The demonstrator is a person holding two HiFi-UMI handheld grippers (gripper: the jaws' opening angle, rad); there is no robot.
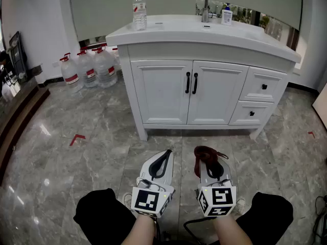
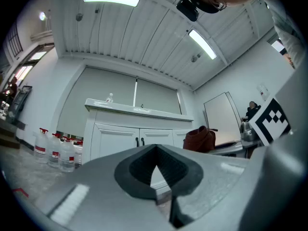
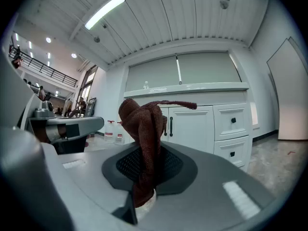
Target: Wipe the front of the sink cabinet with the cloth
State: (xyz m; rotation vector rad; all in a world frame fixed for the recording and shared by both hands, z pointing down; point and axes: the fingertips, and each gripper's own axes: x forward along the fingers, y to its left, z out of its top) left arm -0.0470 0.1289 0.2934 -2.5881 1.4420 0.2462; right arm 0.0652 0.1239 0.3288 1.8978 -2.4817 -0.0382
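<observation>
**Head view: cloth gripped, cabinet not yet reached**

The right gripper (image 1: 208, 160) has its fingers pinching a dark red cloth (image 1: 203, 152), which bunches up above them; the right gripper view confirms the pinch. The left gripper (image 1: 166, 154) sits just beside it at 9 o'clock, fingers pressed together on nothing. Both hang low over the floor (image 1: 61, 152), well apart from the cabinet (image 1: 168, 93) at 12 o'clock.

I judge the wiping not yet begun: this is the approach. The next move calls for carrying the cloth forward to the doors and pressing it flat on a panel. It should steer round the black handles (image 1: 191, 82) and, at 1 o'clock, the knobs on the drawers (image 1: 263, 86).

Room is open straight ahead. Jugs (image 1: 87, 68) crowd the floor at 10 o'clock by the cabinet's left side. The overhanging surface (image 1: 173, 33) would cap any upward stroke.
</observation>
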